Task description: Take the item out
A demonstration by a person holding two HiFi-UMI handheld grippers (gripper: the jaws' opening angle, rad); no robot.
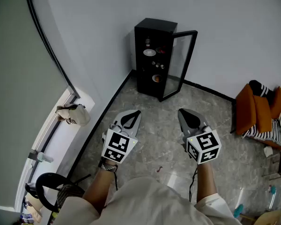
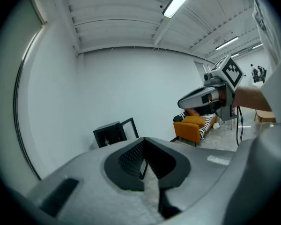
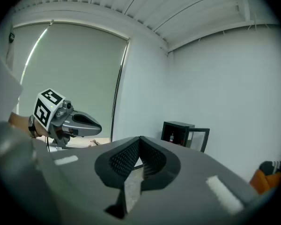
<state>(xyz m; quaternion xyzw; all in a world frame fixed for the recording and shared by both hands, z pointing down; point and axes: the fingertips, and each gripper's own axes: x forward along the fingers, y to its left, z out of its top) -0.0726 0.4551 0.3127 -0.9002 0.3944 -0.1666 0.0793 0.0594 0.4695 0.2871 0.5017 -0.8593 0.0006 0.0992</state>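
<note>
Black cabinet [image 1: 152, 55], glass door [image 1: 183, 60] open; small dishes [image 1: 149, 52] sit on its shelves. Probably light, hard, breakable, so take one by the rim, gently. Left gripper [image 1: 135, 115] and right gripper [image 1: 183, 114]: fingers closed, empty, well apart from the cabinet.

The grey mottled floor [image 1: 154, 125] carries a black cabinet [image 1: 155, 25] standing against the white wall [image 1: 107, 27], its glass door [image 1: 193, 46] swung open, and an orange sofa [image 1: 255, 109] well apart at the right edge; a small red scrap [image 1: 159, 168] lies on the bare tiles nearer the person. Inside the cabinet, the shelves [image 1: 152, 60] hold a pale plate [image 1: 149, 52] above and an orange thing [image 1: 156, 78] lower down. At the left, a white sill [image 1: 61, 135] bears a tan bag [image 1: 72, 113].
</note>
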